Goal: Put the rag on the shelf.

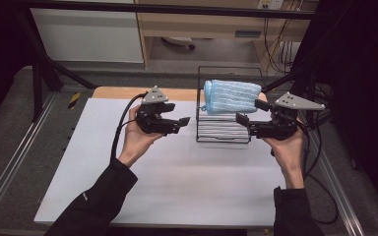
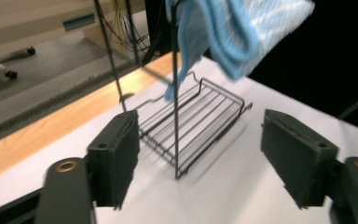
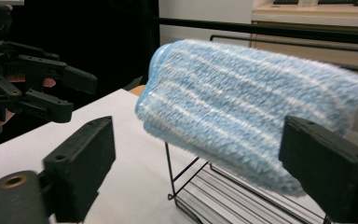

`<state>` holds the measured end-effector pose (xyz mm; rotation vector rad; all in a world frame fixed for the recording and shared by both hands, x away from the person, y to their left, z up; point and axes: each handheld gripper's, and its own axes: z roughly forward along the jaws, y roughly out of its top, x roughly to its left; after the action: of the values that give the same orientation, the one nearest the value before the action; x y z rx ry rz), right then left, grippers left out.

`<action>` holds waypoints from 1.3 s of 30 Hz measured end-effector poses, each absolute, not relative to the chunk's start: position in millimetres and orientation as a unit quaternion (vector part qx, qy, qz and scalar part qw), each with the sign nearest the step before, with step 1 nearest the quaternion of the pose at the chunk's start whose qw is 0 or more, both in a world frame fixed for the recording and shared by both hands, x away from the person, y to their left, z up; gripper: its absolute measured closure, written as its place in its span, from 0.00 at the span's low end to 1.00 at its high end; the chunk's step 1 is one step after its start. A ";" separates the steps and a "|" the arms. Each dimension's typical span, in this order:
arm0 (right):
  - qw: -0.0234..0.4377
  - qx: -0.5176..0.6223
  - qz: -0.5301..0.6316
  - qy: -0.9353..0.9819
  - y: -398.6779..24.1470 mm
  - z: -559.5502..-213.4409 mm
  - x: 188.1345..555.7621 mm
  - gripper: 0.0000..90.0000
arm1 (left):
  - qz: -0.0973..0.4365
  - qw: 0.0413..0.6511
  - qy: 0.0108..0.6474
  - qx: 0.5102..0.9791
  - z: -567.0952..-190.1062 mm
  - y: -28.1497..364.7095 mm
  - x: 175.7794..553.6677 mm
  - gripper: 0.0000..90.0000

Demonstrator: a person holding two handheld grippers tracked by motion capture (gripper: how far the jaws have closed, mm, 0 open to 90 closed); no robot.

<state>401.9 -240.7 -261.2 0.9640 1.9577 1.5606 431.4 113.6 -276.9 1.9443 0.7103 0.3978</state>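
A light blue striped towel (image 1: 232, 96) lies folded over the top of a black wire rack (image 1: 223, 132) at the back right of the white table (image 1: 177, 182). My right gripper (image 1: 250, 111) stands open at the towel's right end, one jaw on each side of the hanging edge, not closed on it. In the right gripper view the towel (image 3: 251, 112) spans the gap between the pads (image 3: 84, 163). My left gripper (image 1: 178, 114) is open just left of the rack and holds nothing. In the left gripper view the rack (image 2: 191, 126) stands ahead, with the towel (image 2: 233, 32) above it.
A wooden strip (image 1: 123, 92) runs along the table's far edge. Metal frame rails (image 1: 10, 162) flank both sides. Cables (image 1: 320, 162) trail at the right. A cabinet (image 1: 206, 24) and grey floor lie beyond the table.
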 end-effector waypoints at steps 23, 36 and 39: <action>0.146 0.365 0.526 0.754 -229.3 -357.1 377.3 0.01 | 0.164 0.463 0.361 0.793 -381.3 214.9 382.8 0.13; 0.116 0.385 0.501 0.766 -257.0 -418.6 367.5 0.01 | 0.164 0.429 0.381 0.802 -426.3 255.1 365.3 0.13; 0.110 0.389 0.505 0.763 -264.8 -428.6 363.9 0.01 | 0.162 0.428 0.386 0.801 -432.4 261.3 363.3 0.13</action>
<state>363.9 -264.8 -428.6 1.1448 2.2414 1.4837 363.3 261.3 -432.4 2.0009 0.9648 0.4036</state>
